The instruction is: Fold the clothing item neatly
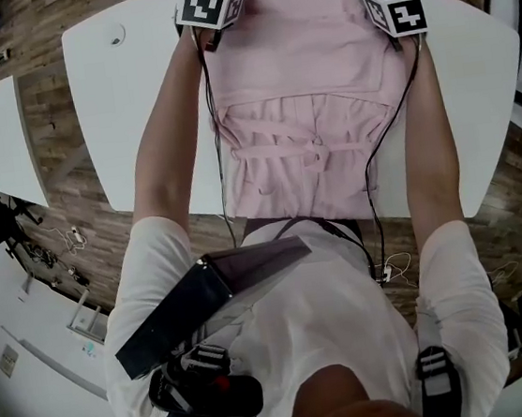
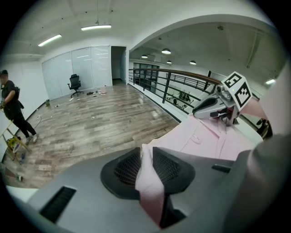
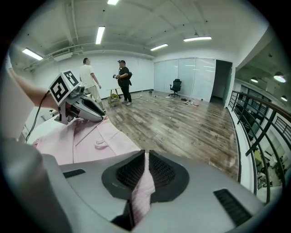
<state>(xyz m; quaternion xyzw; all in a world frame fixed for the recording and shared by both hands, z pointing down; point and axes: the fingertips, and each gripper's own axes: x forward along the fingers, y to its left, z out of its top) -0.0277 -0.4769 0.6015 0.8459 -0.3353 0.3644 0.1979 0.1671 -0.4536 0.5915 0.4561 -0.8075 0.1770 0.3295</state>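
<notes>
Head view: left tongs (image 2: 146,164) and right tongs (image 3: 146,170) each clamped the pink garment (image 1: 302,84) at frame top, over the white bench (image 1: 128,125).

Big open office: wood-plank floor (image 3: 182,123), white ceiling with strip lights (image 3: 100,34), glass partition (image 3: 195,75) with an office chair (image 3: 175,86) at 12 o'clock, black railing (image 3: 248,113) at 3 o'clock.
</notes>
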